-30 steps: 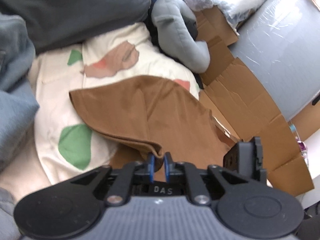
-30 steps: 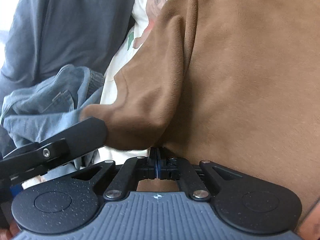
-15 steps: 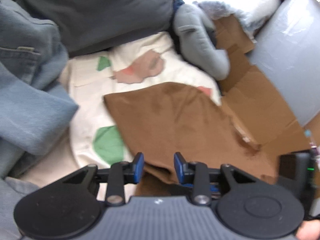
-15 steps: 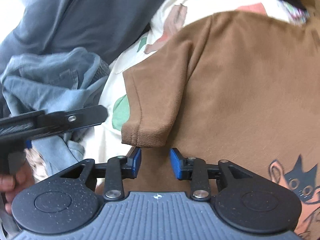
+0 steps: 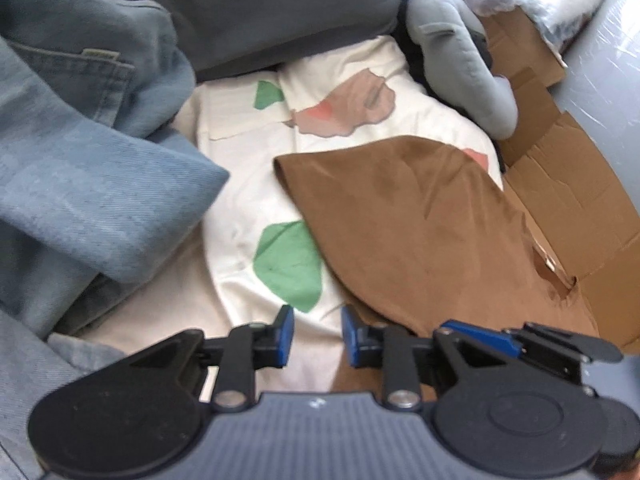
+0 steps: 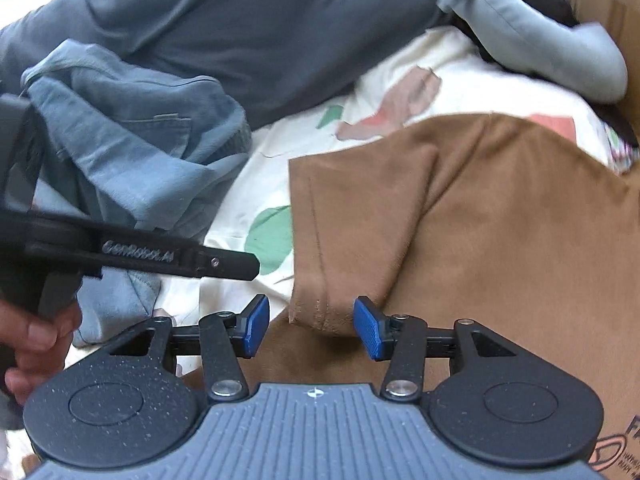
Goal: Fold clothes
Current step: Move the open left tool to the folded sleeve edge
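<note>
"GenRobot.AI" — left hand-held gripper (image 6: 224,264)

A home, likely a bedroom: a cream bedsheet with green and pink patches (image 5: 248,184) covers a soft bed. Left of it lie crumpled blue denim clothes (image 5: 80,168), behind it a dark grey cushion (image 5: 260,8), and to its right flattened brown cardboard (image 5: 568,184).

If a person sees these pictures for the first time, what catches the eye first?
The brown T-shirt lies spread in the middle on a cream sheet with green patches. The right gripper is open at its sleeve hem. Blue denim clothes are heaped to the left.
</note>
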### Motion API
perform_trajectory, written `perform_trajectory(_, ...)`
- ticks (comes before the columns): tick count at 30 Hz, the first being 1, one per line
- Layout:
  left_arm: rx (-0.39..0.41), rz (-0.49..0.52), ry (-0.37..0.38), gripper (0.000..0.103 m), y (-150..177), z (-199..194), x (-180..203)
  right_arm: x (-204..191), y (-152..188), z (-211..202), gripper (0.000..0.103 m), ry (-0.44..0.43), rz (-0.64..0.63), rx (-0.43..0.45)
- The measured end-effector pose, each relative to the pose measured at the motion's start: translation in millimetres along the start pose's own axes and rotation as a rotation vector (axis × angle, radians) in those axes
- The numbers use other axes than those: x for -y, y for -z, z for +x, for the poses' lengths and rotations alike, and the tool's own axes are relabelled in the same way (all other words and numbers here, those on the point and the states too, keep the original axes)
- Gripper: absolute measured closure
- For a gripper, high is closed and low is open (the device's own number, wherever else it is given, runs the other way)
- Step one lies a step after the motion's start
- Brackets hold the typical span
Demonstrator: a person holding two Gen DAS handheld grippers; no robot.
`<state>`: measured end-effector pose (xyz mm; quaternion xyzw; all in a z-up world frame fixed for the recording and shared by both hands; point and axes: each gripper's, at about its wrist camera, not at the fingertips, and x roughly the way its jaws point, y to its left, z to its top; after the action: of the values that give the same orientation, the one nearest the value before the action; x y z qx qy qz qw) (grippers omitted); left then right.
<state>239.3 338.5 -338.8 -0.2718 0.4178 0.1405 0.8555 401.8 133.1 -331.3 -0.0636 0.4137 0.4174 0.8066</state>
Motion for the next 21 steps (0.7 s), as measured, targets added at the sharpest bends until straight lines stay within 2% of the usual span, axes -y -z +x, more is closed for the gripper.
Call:
perform_trajectory(6, 0.003, -0.012, 0.005, 0.079, -3, 2, -4, -6, 0, 10, 0.048, 0.026, -0.055, -0.006)
perform_trajectory(12, 0.031, -0.013, 0.017, 0.079, -14, 1, -4, -8, 3, 32, 0.052, 0.079, -0.116, -0.055)
perform_trajectory(14, 0.041, -0.013, 0.023, 0.078, -19, 4, -2, -9, 5, 33, 0.061, 0.090, -0.135, -0.056)
perform_trajectory(16, 0.053, -0.016, 0.030, 0.077, -25, 8, 0, -6, 5, 31, 0.078, 0.089, -0.118, -0.055)
perform_trajectory(18, 0.064, -0.022, 0.042, 0.072, -31, 13, 1, -2, 6, 28, 0.087, 0.087, -0.101, -0.054)
perform_trajectory(19, 0.064, -0.023, 0.048, 0.065, -34, 17, 2, -1, 6, 26, 0.089, 0.086, -0.093, -0.054)
perform_trajectory(21, 0.061, -0.024, 0.049, 0.059, -38, 25, 3, 3, 6, 23, 0.092, 0.084, -0.077, -0.054)
